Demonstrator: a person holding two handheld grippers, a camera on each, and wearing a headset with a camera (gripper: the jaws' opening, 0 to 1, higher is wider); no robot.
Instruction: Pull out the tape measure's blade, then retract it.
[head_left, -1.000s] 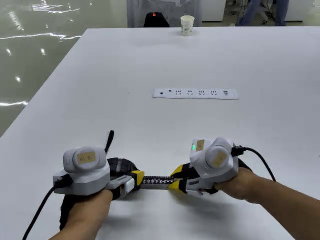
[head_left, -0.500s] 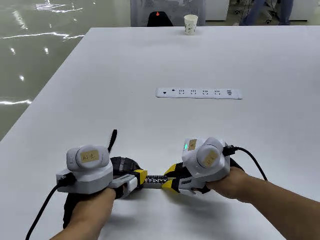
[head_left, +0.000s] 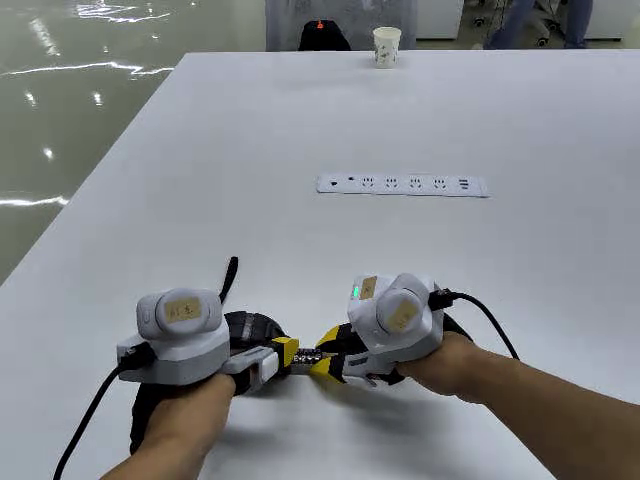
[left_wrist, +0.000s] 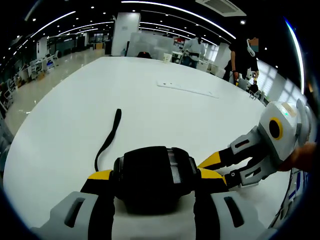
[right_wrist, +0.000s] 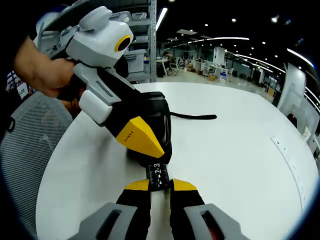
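You're in a big open-plan office or lab hall. Your wide white desk carries a power strip near its middle and a paper cup at its far edge. A glossy floor beside it mirrors the lamps. Overhead, light strips cross a dark ceiling. There's a shelving rack, a mesh chair, and people standing past the desk's far corner.

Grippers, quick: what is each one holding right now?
Left gripper: shut on the tape measure.
Right gripper: shut on the blade, a short length out.
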